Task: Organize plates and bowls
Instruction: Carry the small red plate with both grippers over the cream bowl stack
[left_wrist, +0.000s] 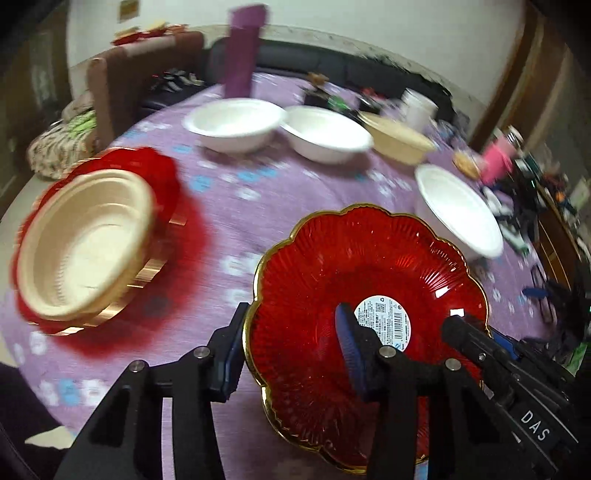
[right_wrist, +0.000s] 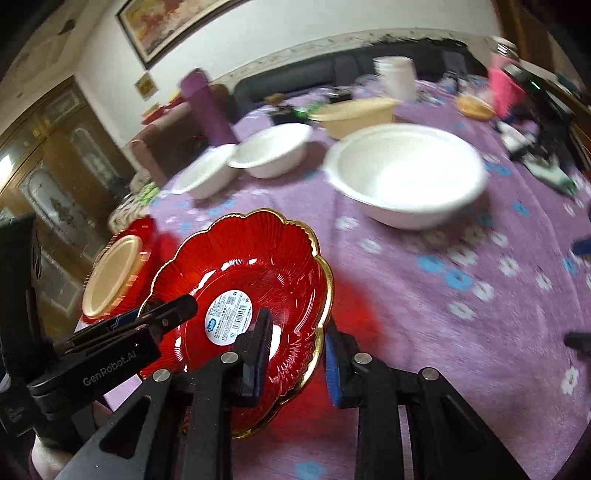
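Both grippers clamp one red scalloped plate (left_wrist: 351, 280), lifted off the purple tablecloth (left_wrist: 236, 206).
Left gripper (left_wrist: 291, 354) on the 9 o'clock rim, right gripper (right_wrist: 295, 354) on the 3 o'clock; rigid, slick, probably brittle, so grip the gold edge.

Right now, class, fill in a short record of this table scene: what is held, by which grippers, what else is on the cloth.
held item: red plate, gold scalloped rim, white barcode sticker at its centre
left gripper: jaws astride the plate's left rim
right gripper: jaws astride the plate's right rim
second stack: cream bowl sitting on another red plate
white bowls: three, empty
beige bowl: far side, beside a white cup
surface: purple flowered tablecloth
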